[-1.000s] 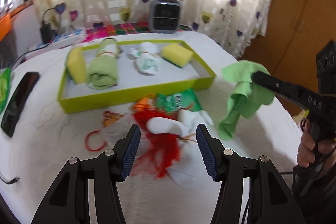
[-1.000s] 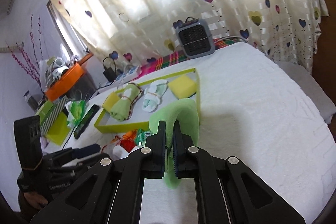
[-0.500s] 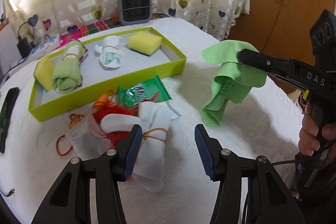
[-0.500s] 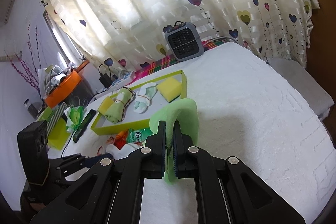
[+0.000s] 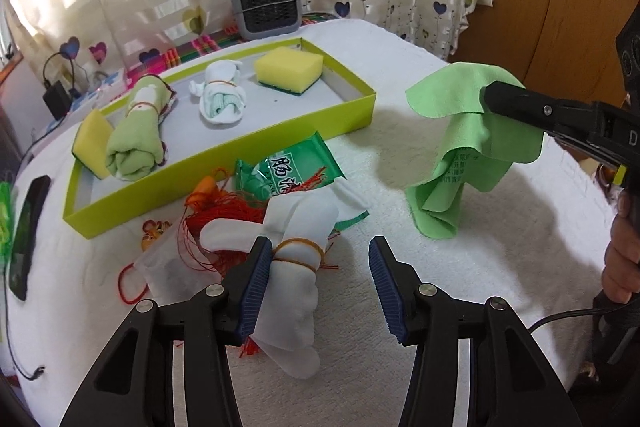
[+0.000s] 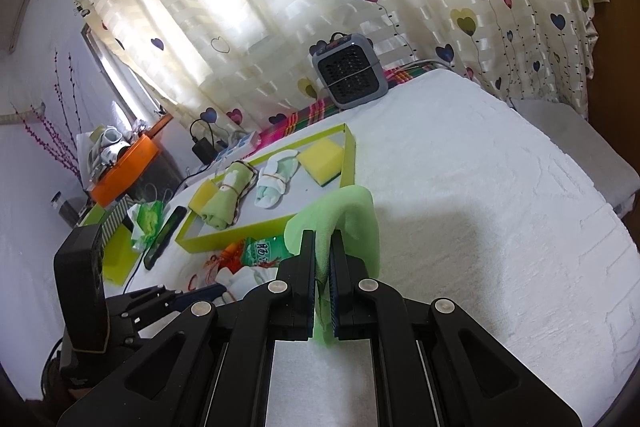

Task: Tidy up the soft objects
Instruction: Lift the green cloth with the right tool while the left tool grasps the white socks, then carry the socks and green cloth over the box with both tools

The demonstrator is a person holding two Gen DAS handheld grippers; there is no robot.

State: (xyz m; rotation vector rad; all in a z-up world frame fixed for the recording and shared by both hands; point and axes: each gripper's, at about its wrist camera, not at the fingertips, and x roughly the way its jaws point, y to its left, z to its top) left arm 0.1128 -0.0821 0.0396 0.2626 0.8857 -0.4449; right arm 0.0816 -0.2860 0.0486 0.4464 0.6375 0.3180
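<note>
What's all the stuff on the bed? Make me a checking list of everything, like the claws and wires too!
Surface: white bedcover.
Job's things: green tray holds two yellow sponges, a green towel roll, a sock bundle; white sock roll outside.
Clutter: green packet, red cords, phone.
Grippers: left gripper open over the white sock roll; right gripper pinching the green cloth.
Cables: charger lead.
Surroundings: heater, heart curtain.

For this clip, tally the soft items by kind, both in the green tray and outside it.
Yellow sponges: 2, both in the tray
Sock bundles: 2
Rolled green towel: 1
Green cloth: 1, held by the right hand-held gripper
Total: 6
</note>
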